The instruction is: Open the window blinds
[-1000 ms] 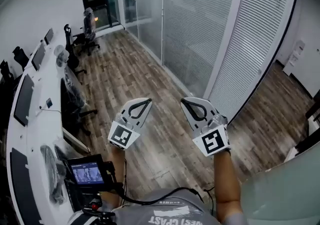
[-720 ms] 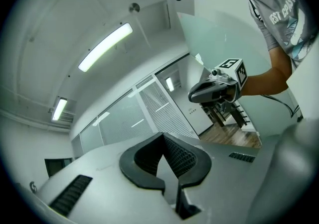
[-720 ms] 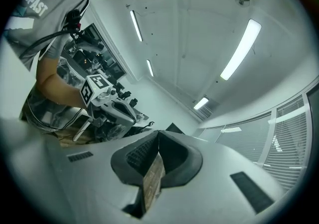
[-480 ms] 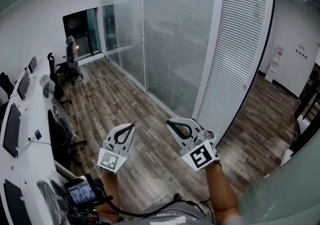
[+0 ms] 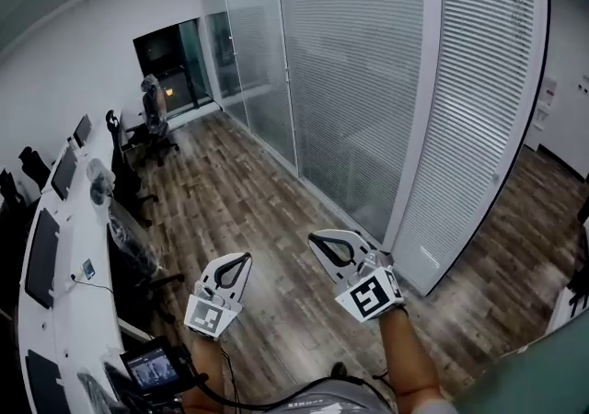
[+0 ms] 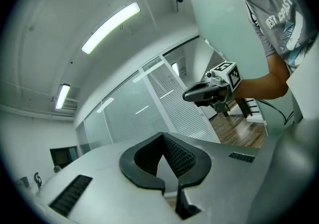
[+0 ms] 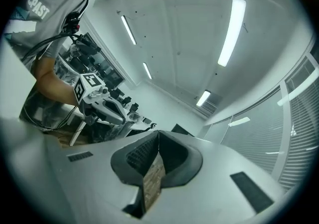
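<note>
White slatted blinds (image 5: 368,81) hang shut behind the glass wall ahead, with a second blind panel (image 5: 488,99) to the right of a white post (image 5: 421,118). My left gripper (image 5: 241,258) is shut and holds nothing, low in the head view over the wood floor. My right gripper (image 5: 318,238) is beside it, also shut and holding nothing, closer to the blinds. Both stand well short of the glass. The left gripper view shows its jaws (image 6: 163,136) meeting, the right gripper (image 6: 204,91) and the blinds (image 6: 174,103) beyond. In the right gripper view the tips (image 7: 158,133) touch.
A long white desk (image 5: 55,247) with monitors runs down the left, with office chairs (image 5: 152,122) beside it. A small screen device (image 5: 152,368) sits at the bottom left. Wood floor (image 5: 258,201) stretches between me and the glass wall. A dark doorway (image 5: 175,58) is at the far end.
The glass wall and blinds have come closer and now fill more of the head view. Both grippers have moved forward with me and stayed shut.
</note>
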`<state>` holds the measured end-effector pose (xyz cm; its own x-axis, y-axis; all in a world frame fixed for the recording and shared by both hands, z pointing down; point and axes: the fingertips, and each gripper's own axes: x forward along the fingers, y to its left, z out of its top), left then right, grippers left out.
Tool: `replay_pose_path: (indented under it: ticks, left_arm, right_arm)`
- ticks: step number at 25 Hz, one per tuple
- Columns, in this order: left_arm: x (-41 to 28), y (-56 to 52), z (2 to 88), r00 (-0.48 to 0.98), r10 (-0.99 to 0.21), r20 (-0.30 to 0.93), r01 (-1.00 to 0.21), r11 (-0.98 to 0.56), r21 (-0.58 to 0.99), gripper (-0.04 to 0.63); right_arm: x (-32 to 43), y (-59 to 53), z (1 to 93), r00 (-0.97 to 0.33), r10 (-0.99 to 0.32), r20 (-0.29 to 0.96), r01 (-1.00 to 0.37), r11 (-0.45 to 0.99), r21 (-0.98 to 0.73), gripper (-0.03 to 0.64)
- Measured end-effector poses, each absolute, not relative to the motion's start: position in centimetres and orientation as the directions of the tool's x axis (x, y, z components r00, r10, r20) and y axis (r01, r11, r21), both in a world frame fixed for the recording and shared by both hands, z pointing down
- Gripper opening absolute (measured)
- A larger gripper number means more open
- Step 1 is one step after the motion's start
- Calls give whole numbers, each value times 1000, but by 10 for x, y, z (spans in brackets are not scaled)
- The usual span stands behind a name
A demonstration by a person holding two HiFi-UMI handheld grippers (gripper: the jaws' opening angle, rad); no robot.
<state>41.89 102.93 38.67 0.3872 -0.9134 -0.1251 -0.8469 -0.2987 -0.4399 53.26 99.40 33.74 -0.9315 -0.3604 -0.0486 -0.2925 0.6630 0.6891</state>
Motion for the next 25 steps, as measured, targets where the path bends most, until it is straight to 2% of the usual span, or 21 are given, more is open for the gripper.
replay_pose_path:
  ticks: [4, 9, 12, 17, 25]
  left_arm:
    - [410, 957, 386, 350, -931, -102, -852, -271, -448, 0]
    - [392, 899, 411, 280, -960, -31, -860, -236, -453, 0]
    - [371, 860, 409, 286, -958, -33, -851, -238, -469, 0]
    - [320, 771, 401, 296, -954, -52, -821, -226, -524, 0]
    - [186, 629, 392, 318, -936, -152, -855, -213, -474, 0]
  right_arm:
    - [527, 911, 340, -939, -341, -45, -283, 690, 666, 5]
    - [513, 836, 342, -950, -295, -101, -285, 690, 665, 5]
    - [494, 799, 347, -955, -282, -88, -266, 692, 671, 5]
    - [448, 703, 359, -959, -283, -27, -228, 708, 668, 5]
    - [321, 573, 346, -950, -308, -42, -255, 694, 673, 5]
